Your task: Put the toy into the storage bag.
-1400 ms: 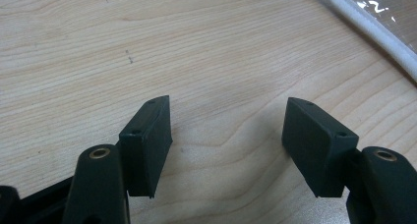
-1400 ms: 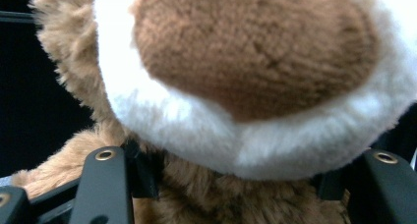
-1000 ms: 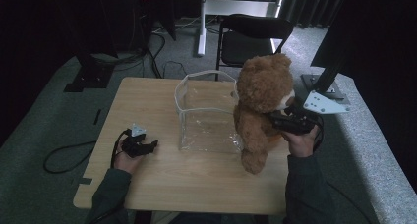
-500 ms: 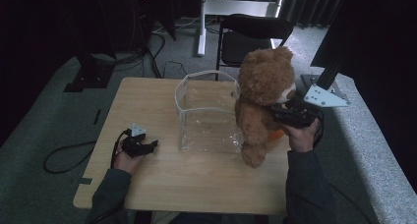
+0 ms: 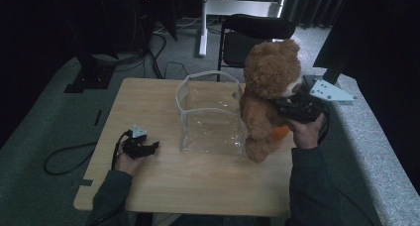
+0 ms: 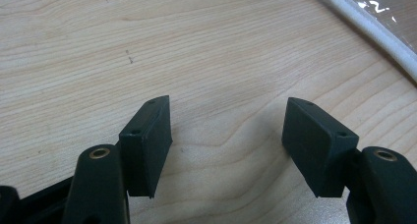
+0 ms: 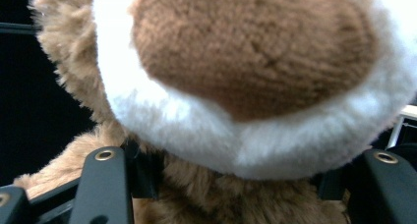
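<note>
Jaws: right gripper (image 5: 277,106) clamping teddy bear (image 5: 267,94) below its head, left gripper (image 5: 148,147) resting released near table's (image 5: 198,186) left edge | Step: carrying bear beside clear bin (image 5: 210,114) | Next: lifting over rim, lowering inside.

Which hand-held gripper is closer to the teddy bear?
The right hand-held gripper: its jaws are clamped on the teddy bear. The left hand-held gripper rests on the table, beyond the clear box.
</note>
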Demonstrator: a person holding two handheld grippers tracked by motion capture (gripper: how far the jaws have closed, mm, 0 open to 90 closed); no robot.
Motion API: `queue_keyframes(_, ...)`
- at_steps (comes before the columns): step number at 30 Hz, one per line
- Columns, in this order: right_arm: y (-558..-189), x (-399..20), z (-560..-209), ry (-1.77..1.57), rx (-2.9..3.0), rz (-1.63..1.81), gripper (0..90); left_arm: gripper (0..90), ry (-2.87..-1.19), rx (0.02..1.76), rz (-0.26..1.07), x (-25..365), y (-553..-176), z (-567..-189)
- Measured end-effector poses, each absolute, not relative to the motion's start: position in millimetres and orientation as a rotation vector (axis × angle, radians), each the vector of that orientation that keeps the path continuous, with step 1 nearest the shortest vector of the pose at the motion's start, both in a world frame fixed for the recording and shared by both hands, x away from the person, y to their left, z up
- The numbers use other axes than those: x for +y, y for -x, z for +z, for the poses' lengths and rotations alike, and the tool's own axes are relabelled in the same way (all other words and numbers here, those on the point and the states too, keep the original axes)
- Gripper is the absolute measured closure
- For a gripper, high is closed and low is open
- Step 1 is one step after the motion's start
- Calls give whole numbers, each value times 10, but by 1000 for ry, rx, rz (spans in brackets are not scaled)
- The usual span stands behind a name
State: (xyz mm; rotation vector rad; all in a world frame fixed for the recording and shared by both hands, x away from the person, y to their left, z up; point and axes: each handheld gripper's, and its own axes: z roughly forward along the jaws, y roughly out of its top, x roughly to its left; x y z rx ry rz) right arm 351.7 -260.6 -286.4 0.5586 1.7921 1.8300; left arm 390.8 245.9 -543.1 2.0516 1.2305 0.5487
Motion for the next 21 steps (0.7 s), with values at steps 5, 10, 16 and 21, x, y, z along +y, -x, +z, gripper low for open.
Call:
queue_keyframes(5, -3514, -2619, -2818, -558, 1777, 1819, 359, 362, -2051, 1231, 549, 2459, -3908, -5431)
queue_keyframes(10, -3536, -2653, -2783, -565, 1760, 1823, 359, 362, -2052, 1231, 549, 2459, -3908, -5431)
queue_keyframes(16, -3581, -2676, -2755, -576, 1757, 1817, 359, 362, -2051, 1231, 549, 2459, -3907, -5431)
queue_keyframes(21, -3600, -2689, -2743, -584, 1749, 1813, 359, 363, -2051, 1231, 549, 2459, -3908, -5431)
